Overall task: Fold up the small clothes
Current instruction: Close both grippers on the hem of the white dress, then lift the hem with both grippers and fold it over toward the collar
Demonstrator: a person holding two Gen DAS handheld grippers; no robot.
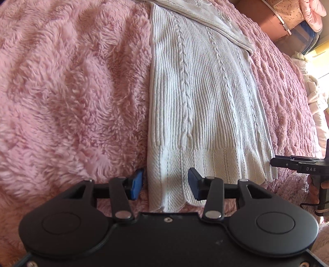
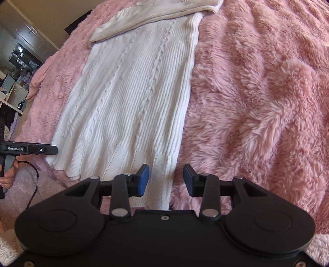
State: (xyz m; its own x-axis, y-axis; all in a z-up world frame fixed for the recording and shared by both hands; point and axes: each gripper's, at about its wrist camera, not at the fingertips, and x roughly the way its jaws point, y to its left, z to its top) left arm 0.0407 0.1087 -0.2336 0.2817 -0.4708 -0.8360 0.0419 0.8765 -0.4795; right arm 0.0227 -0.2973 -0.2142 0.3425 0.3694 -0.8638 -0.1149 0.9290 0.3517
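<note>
A white cable-knit garment [image 1: 205, 98] lies flat on a fluffy pink blanket [image 1: 67, 92], its scalloped hem toward me and a folded part across its far end. My left gripper [image 1: 165, 183] is open, its blue pads on either side of the hem's left corner. In the right wrist view the same garment [image 2: 131, 98] lies on the blanket [image 2: 257, 92]. My right gripper [image 2: 166, 179] is open around the hem's right corner. Each gripper shows in the other's view, the right one [image 1: 275, 162] and the left one [image 2: 54, 150].
Boxes and pink bedding [image 1: 296, 18] stand beyond the bed at the far right. Shelves and furniture [image 2: 14, 67] show at the left of the right wrist view. A hand [image 2: 8, 174] holds the left gripper's handle.
</note>
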